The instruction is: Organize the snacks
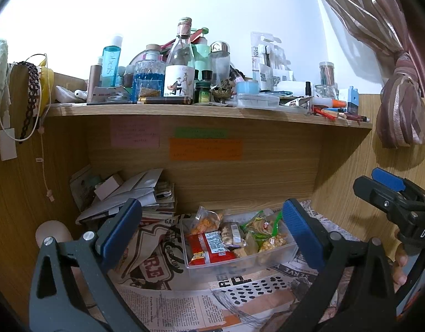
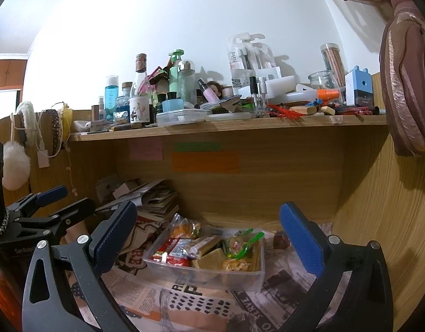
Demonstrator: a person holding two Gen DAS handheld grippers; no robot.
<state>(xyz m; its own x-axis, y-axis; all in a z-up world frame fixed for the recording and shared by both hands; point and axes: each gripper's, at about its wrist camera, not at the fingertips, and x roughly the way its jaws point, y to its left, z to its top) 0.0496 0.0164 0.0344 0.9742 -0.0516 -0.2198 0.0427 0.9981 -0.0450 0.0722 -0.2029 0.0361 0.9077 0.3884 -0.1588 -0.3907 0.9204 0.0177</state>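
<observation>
— Claw on the left [image 1: 212, 232]: how does it stand?

— Spread wide, both blue pads apart, nothing between them. In its own view the clear plastic box [image 1: 240, 262] sits framed between the pads, at about six o'clock, not touched by either.

— And the right claw [image 2: 209, 238]?

— Also wide open and empty. From its camera the same box [image 2: 212, 274] lies low in the middle, at six o'clock, between its fingers but clear of them. The left claw shows at nine o'clock in that view; the right one shows at three o'clock in the left view [image 1: 389, 191].

— What is in the box?

— Snack packets, packed close. A red packet [image 1: 209, 249] lies at the box's seven o'clock corner, a clear bag of orange bits [image 1: 204, 221] at eleven o'clock, a green-edged bag [image 1: 261, 227] at one o'clock, and a small bag of yellow pieces [image 1: 273, 242] toward four o'clock. I cannot read the labels.

— Where does the box rest?

— On newspaper [image 1: 184, 304] spread over the tabletop, inside a wooden alcove. A heap of papers and envelopes [image 1: 135, 191] lies at ten o'clock from the box, against the back panel.

— Above it?

— At twelve o'clock a wooden shelf [image 1: 201, 113] crowded with bottles and jars; a tall glass bottle with a white label [image 1: 180, 63] stands near the middle. Pink, green and orange notes [image 1: 205, 149] are stuck beneath the shelf. A tied curtain [image 1: 400, 96] hangs at two o'clock.
</observation>
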